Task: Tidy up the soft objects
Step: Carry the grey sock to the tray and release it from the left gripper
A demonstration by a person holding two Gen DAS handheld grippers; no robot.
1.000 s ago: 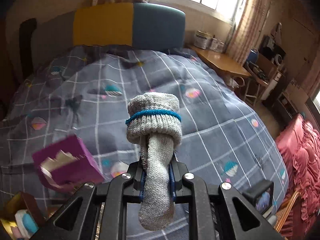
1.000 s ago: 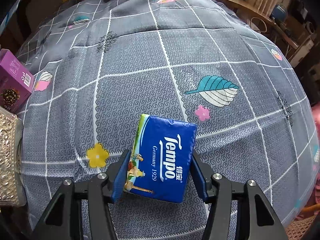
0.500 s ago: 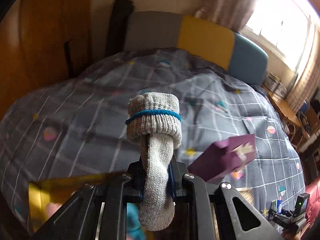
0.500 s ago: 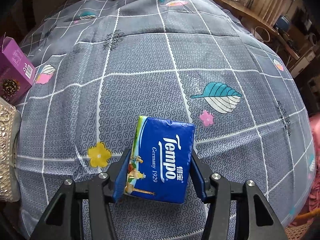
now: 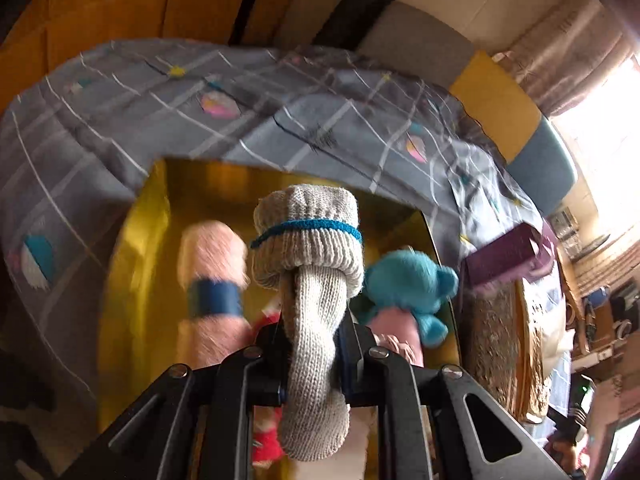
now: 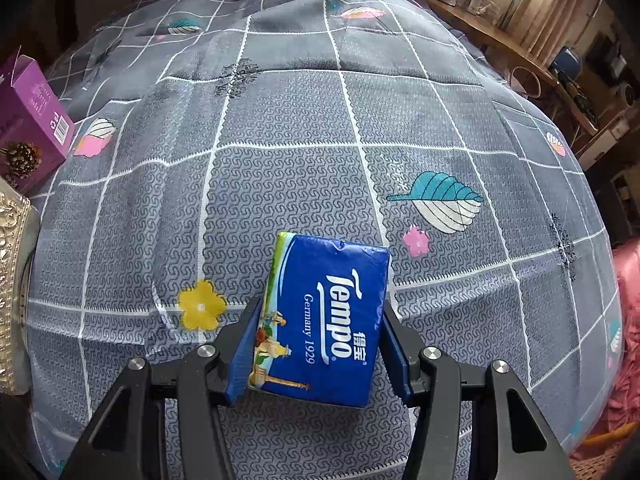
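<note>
My left gripper (image 5: 312, 336) is shut on a rolled grey sock (image 5: 308, 248) with a blue stripe and holds it above a gold box (image 5: 140, 264). In the box lie a pink fuzzy roll with a blue band (image 5: 212, 288), a turquoise plush bear (image 5: 404, 284) and something red (image 5: 266, 444). My right gripper (image 6: 320, 344) is shut on a blue Tempo tissue pack (image 6: 324, 320) just above the grey checked bedspread (image 6: 280, 152).
A purple carton (image 5: 508, 256) stands right of the gold box, with a glittery gold box (image 5: 496, 344) beside it. The purple carton also shows in the right wrist view (image 6: 32, 116) at the left edge. A wooden desk (image 6: 500, 44) runs along the bed's far right.
My left gripper has swung left and down with the sock, from over the open bedspread to over the gold box. My right gripper with the tissue pack has barely moved.
</note>
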